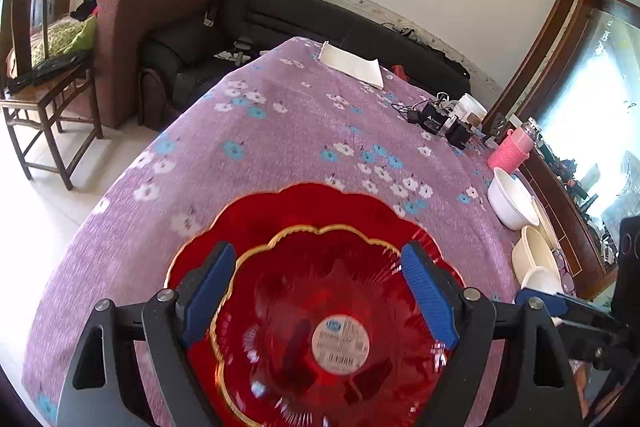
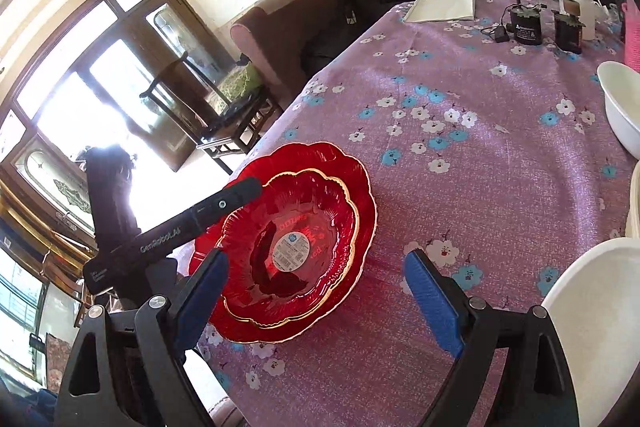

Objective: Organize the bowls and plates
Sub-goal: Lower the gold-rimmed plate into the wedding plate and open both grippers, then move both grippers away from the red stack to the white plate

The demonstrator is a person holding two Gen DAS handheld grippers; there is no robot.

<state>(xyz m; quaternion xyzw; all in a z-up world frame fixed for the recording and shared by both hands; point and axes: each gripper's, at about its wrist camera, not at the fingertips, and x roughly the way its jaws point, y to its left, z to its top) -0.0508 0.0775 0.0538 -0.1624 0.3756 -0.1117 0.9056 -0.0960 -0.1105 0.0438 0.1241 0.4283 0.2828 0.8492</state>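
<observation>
Beneath left tongs, plate blurred, cropped.

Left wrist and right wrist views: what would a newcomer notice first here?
First, the red glass bowl with a gold scalloped rim, nested in a larger red glass plate near the table's left edge, a round sticker at its centre. The open left gripper hovers over it. Next, the purple flowered tablecloth and the white bowls on the right.
</observation>
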